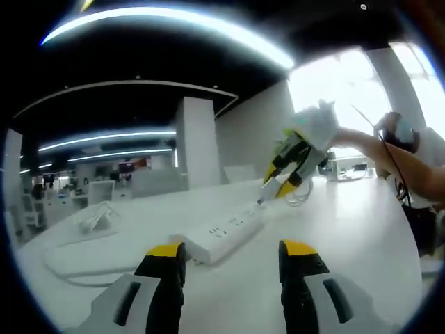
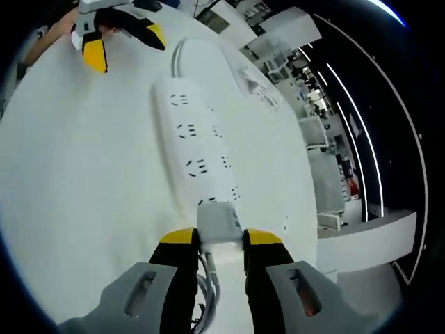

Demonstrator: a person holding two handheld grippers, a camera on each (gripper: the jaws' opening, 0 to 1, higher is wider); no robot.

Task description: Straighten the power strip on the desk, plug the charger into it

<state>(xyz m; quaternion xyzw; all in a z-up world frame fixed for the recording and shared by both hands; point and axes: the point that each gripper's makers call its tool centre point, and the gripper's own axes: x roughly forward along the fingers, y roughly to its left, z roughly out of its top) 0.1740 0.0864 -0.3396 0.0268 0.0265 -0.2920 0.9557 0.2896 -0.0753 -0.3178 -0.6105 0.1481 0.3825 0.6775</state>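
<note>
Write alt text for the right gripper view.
The right gripper holds a white charger just over the near end of a white power strip that lies on a white desk. The left gripper hangs open beyond the strip's far end.

The left gripper view looks low along the tabletop (image 1: 348, 229) toward the power strip (image 1: 226, 233) from near its cable end. The right gripper view looks steeply down, close over the power strip's (image 2: 198, 149) far end. Both share the power strip.
</note>
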